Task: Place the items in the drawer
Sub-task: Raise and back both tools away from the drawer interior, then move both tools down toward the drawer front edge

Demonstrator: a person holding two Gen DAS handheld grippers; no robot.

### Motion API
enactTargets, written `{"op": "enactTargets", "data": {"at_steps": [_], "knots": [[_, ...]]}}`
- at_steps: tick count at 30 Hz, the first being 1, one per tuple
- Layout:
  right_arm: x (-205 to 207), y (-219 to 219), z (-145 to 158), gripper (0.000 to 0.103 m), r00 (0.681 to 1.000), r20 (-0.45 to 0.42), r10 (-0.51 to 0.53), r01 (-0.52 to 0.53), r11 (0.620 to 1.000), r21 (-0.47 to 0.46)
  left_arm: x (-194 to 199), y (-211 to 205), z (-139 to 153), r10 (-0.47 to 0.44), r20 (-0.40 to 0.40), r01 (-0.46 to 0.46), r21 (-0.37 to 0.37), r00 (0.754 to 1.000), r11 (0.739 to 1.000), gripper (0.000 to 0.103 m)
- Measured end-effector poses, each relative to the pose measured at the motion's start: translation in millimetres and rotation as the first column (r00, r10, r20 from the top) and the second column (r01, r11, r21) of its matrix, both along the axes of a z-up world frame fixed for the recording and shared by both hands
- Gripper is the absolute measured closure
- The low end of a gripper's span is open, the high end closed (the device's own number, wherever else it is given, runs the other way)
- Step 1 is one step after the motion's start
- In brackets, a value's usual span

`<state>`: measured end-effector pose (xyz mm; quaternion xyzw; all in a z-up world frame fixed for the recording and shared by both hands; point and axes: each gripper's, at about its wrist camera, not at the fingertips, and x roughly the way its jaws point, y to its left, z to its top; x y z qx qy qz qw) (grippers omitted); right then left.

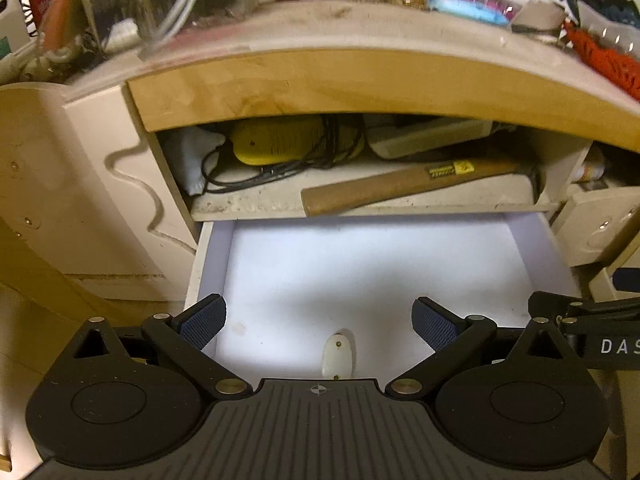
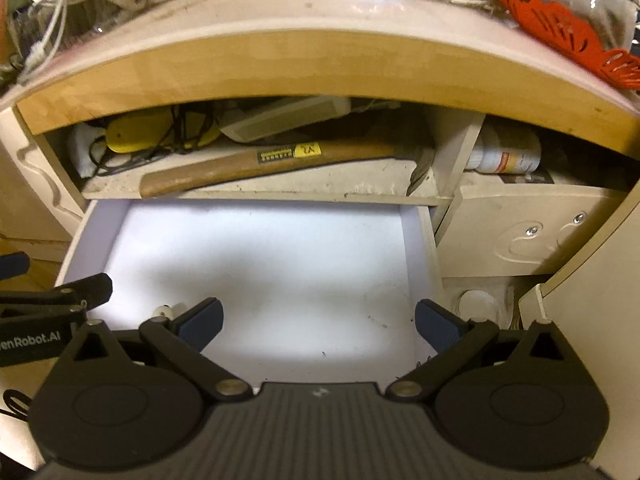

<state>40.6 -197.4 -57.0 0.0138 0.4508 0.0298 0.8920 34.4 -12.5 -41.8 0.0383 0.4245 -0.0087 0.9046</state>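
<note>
The drawer (image 1: 224,252) stands pulled out under the shelf (image 1: 256,202) of a pale wooden cabinet, and its white floor shows bare between both pairs of fingers. The left gripper (image 1: 319,322) hangs over the front part of the drawer with its fingers wide apart and nothing between them; a small pale handle (image 1: 338,354) sits at the drawer's front edge just below and between them. The right gripper (image 2: 319,322) hangs over the same drawer, nearer its right wall, fingers likewise spread and empty. Each gripper shows at the side of the other's view, so the two are close side by side above the drawer.

On the shelf just above the drawer lies a hammer (image 2: 248,164) with a wooden handle, its butt end poking out over the shelf's front lip and its head toward the right. Behind it, toward the left of the shelf, rests a yellow device (image 1: 276,140) wrapped in a black cord (image 1: 240,178), with a pale flat box (image 2: 280,118) to the right of it. A white bottle (image 2: 504,152) lies in the compartment to the right of the shelf. The cabinet top (image 2: 320,8) above is crowded with clutter, including an orange plastic thing (image 2: 560,28) at its right end.
</note>
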Motion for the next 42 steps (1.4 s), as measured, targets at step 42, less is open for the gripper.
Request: {"op": "enactTargets", "data": {"at_steps": [42], "knots": [[-27.3,10.6,-56.7,0.0,0.963,-0.261,0.067,-0.082,0.996,-0.047,-23.7,12.1,-63.0,-0.043,-0.283,0.046,0.005,0.958,0.999,0.001]]}}
